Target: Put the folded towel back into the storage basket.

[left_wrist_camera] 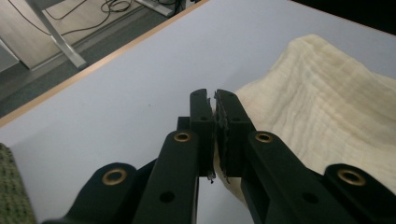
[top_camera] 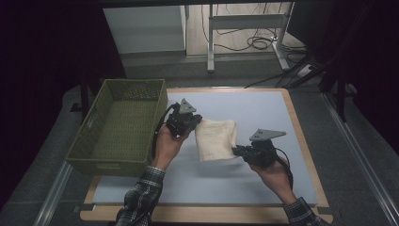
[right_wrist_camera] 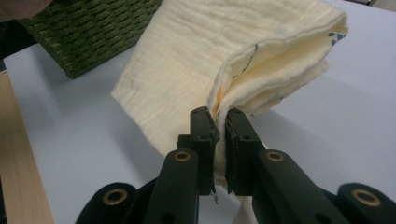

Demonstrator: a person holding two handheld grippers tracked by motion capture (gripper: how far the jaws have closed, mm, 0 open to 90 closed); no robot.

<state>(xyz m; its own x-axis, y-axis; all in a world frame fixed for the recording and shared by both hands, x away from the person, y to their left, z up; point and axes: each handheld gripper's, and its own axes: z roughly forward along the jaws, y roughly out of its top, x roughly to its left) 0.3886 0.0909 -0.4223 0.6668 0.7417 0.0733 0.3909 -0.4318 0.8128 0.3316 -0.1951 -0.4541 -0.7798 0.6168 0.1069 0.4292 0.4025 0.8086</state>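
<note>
holding folded cream cloth [top_camera: 215, 139] off table [top_camera: 263, 108]: left gripper [top_camera: 196, 121] & right gripper [top_camera: 236, 149] jaws both pinching its edges, next to green basket [top_camera: 117, 127].

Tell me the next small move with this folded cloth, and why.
Probably carry the cloth left, over the basket. The left gripper and right gripper are both shut on its edges, it hangs between them above the table, and the basket sits open alongside.
</note>
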